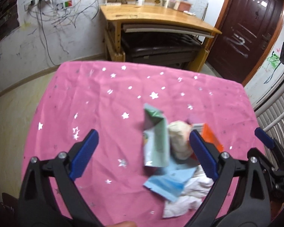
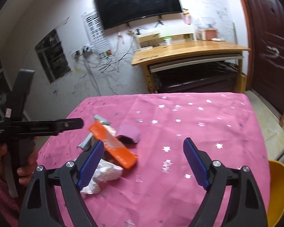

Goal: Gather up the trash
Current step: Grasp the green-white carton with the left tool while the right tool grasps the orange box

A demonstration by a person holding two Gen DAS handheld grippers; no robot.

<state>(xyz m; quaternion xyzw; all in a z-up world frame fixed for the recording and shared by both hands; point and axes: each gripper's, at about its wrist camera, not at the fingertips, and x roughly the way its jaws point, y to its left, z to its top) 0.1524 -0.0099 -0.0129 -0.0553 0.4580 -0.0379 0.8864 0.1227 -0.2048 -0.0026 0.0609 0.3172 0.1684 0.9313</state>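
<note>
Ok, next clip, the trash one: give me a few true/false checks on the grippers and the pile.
1. Both grippers are open. True: the left gripper and right gripper each have their jaws spread wide with nothing between the pads.
2. The orange packet is held by the right gripper. False: it lies on the pile, ungripped.
3. The trash sits on a pink star-print cloth. True.
4. The crumpled white tissue lies at the far end of the pile. False: it is the piece nearest the cameras.
5. The green packet is already in a bin. False: it is on the cloth.

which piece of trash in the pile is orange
The flat orange wrapper, lying on top of the pile by the right gripper; the other wrappers are green and blue, the tissue white.
</note>
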